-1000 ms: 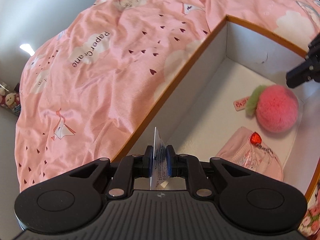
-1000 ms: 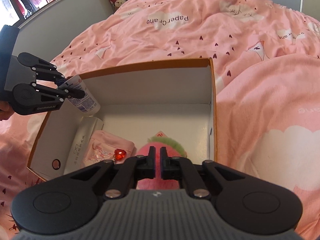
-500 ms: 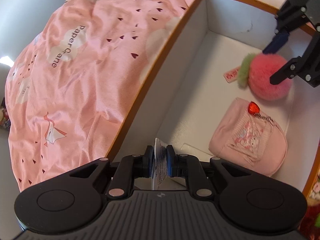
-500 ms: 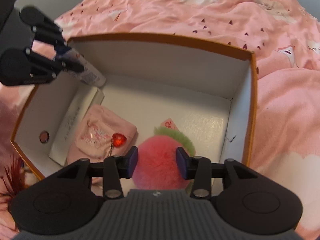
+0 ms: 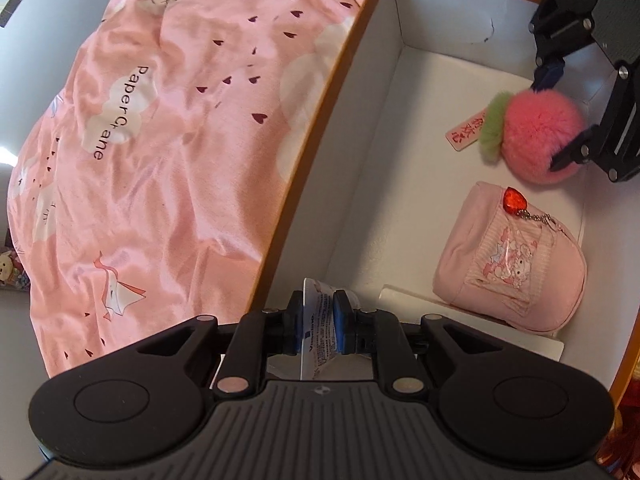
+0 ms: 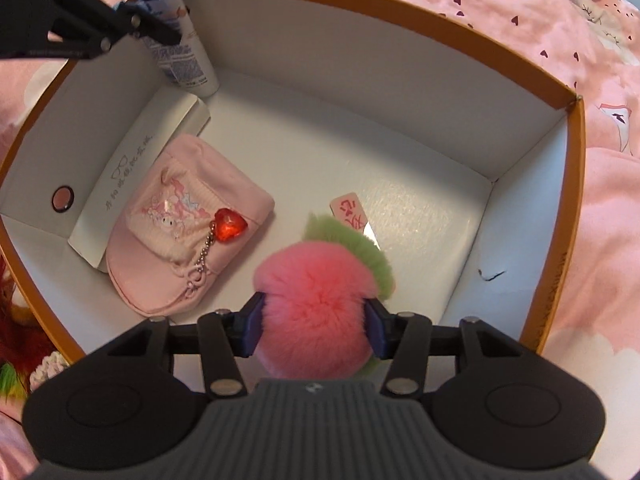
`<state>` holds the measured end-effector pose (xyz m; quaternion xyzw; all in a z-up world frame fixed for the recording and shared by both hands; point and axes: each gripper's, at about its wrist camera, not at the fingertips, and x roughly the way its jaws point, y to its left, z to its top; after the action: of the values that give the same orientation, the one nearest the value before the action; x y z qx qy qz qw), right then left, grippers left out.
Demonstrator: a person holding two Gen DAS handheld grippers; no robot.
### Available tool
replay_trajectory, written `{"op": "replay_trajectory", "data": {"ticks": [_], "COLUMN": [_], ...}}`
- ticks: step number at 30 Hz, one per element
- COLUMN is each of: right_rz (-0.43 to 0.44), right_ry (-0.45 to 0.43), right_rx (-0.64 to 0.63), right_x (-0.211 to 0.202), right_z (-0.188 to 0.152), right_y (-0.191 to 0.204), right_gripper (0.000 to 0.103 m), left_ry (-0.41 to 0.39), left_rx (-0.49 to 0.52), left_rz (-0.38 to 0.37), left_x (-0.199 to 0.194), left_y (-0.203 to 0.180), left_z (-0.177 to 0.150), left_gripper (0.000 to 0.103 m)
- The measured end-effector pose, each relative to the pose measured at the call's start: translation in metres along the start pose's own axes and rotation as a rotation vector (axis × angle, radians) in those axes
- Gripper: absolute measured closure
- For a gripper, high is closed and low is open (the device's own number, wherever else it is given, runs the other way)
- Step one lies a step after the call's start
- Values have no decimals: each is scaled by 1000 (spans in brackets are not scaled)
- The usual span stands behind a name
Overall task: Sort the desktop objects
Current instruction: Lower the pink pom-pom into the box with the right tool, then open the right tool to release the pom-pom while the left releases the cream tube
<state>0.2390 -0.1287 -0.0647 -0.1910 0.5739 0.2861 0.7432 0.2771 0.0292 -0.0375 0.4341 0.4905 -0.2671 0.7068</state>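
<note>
Left wrist view: left gripper (image 5: 319, 316) fingers clamp a white printed squeeze tube (image 5: 316, 330) over the near corner of the white-lined, orange-rimmed cardboard box (image 5: 320, 128) on the pink printed bedsheet (image 5: 160, 120).

Right wrist view: right gripper (image 6: 313, 326) fingers opening, astride the fluffy pink pom-pom peach (image 6: 316, 304) on the box floor, beside the pink fabric pouch (image 6: 188, 240).

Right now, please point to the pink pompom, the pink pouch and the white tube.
pink pompom (image 6: 316, 300), right wrist view, fluffy middle.
pink pouch (image 6: 240, 204), right wrist view, plain fabric.
white tube (image 6: 188, 68), right wrist view, printed body.
</note>
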Motion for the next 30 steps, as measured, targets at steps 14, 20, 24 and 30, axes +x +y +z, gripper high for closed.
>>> {"op": "replay_trajectory", "data": {"ticks": [14, 20, 24, 30], "right_rz": [6, -8, -3, -45], "right_ry": [-56, -147, -162, -63], "right_rx": [139, 203, 204, 108], "right_x": [4, -8, -21, -30], "right_z": [8, 28, 37, 22], "right_y": [-19, -31, -29, -14], "right_gripper": [60, 78, 53, 34], "left_ry": [-210, -257, -253, -257], "left_rx": [-240, -445, -606, -787], "left_rz": [10, -1, -25, -52], "left_x": [-59, -77, -81, -84], "left_y": [11, 6, 4, -5], "left_z": [-17, -39, -59, -90], "left_gripper": [79, 79, 79, 69]}}
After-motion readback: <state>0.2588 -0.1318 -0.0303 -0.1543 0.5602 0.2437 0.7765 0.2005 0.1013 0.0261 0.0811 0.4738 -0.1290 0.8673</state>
